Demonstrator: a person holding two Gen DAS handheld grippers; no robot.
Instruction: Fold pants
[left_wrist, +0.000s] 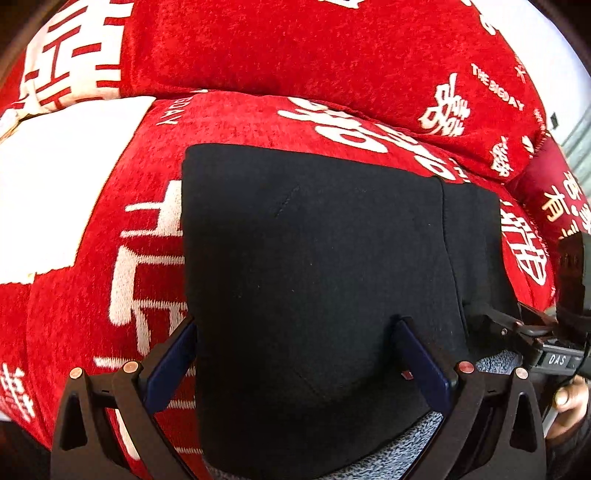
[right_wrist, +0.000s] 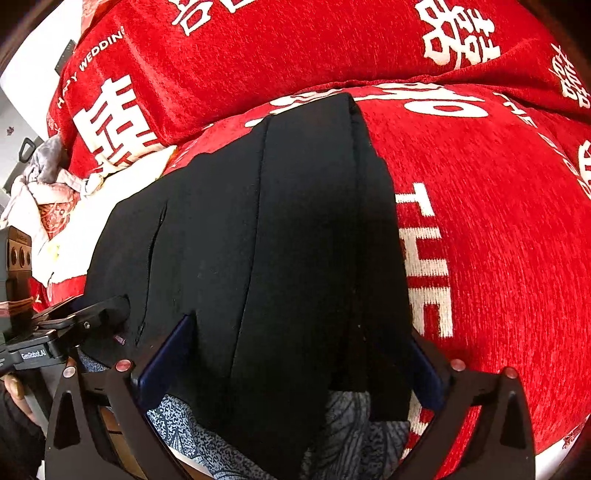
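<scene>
Black pants (left_wrist: 314, 240) lie folded into a thick rectangle on a red seat cushion (left_wrist: 240, 118). My left gripper (left_wrist: 295, 332) stands open over the near left part of the pants. Its left finger is at the pants' side edge and its right finger rests on the cloth. In the right wrist view the same pants (right_wrist: 258, 221) run away from me, with seams and a pocket slit showing. My right gripper (right_wrist: 301, 332) is wide open across their near end, black cloth lying between the fingers without being pinched.
A red back cushion (right_wrist: 295, 48) with white lettering rises behind the seat. Grey-blue patterned fabric (right_wrist: 351, 424) shows under the pants' near edge. A heap of grey and pink cloth (right_wrist: 48, 173) lies at the far left. A hand (left_wrist: 569, 402) holds the right tool's handle.
</scene>
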